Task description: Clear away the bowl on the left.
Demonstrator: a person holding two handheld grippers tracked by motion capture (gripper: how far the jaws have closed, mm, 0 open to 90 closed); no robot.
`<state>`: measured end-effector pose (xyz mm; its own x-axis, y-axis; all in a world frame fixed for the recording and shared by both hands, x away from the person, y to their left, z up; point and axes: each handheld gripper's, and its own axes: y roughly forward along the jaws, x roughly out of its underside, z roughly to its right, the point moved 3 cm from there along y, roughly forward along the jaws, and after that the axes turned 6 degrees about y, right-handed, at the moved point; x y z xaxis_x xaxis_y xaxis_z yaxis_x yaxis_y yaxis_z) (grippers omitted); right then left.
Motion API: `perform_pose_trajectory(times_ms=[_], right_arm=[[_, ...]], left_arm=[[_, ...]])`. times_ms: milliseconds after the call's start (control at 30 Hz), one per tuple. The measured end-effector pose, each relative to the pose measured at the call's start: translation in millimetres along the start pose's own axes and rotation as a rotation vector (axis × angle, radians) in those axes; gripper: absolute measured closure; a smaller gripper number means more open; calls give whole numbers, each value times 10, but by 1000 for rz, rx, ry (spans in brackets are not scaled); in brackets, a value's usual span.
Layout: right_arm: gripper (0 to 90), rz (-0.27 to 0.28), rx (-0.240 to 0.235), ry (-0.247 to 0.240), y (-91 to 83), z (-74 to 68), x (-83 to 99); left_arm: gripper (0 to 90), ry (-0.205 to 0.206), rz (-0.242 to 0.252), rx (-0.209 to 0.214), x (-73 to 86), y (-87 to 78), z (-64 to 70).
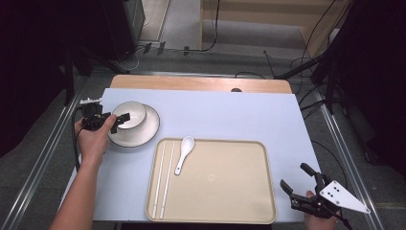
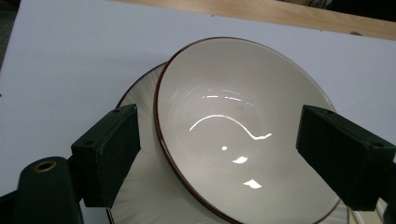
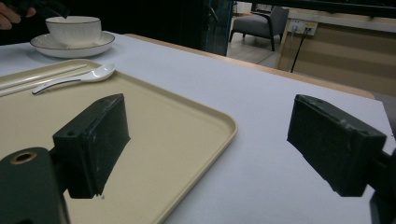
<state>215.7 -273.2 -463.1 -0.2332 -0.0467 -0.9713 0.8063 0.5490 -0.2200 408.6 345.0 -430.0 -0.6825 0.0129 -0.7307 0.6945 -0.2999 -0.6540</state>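
At the far left of the worktop [image 1: 230, 110], the left gripper [image 1: 117, 120] reaches over a white bowl [image 1: 130, 114] that sits on a white saucer [image 1: 149, 128], both edged with a thin dark line. In the left gripper view its jaws are spread wide, one over the saucer just outside the bowl's rim and the other over the bowl's opposite side, with the bowl [image 2: 243, 130] between them and the saucer [image 2: 140, 93] showing beneath; whether either jaw touches the bowl cannot be told. Just beside the saucer lies a beige tray [image 1: 230, 191], and on its left part rest a pair of white chopsticks [image 1: 163, 179] laid lengthwise and a white spoon [image 1: 184, 153] next to them. The right gripper [image 1: 299, 184] hangs at the near right corner of the worktop, just off the tray's right edge, its jaws spread apart and holding nothing; its own view looks across the tray [image 3: 187, 135] toward the spoon [image 3: 77, 78], the bowl [image 3: 74, 29] and the saucer [image 3: 70, 49].
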Motion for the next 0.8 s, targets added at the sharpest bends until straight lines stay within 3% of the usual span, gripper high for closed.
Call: perform_pose_trajectory(times_ms=[200,467,633,800], right_arm=[[131,-3,-4,0,7,-8,5],[131,-4,-3,1,9,-4,9],[131,-4,-4,1,12,-2,10],[131,-5,-3,0,13,-1,13]], left_arm=[[269,-51,-28,-29,22,82,-60],[430,-67,-62,-33,44,142,-77],[559,-98,-65,-27,48,149,-122],[628,-113,-87,-16,69,175,-157]])
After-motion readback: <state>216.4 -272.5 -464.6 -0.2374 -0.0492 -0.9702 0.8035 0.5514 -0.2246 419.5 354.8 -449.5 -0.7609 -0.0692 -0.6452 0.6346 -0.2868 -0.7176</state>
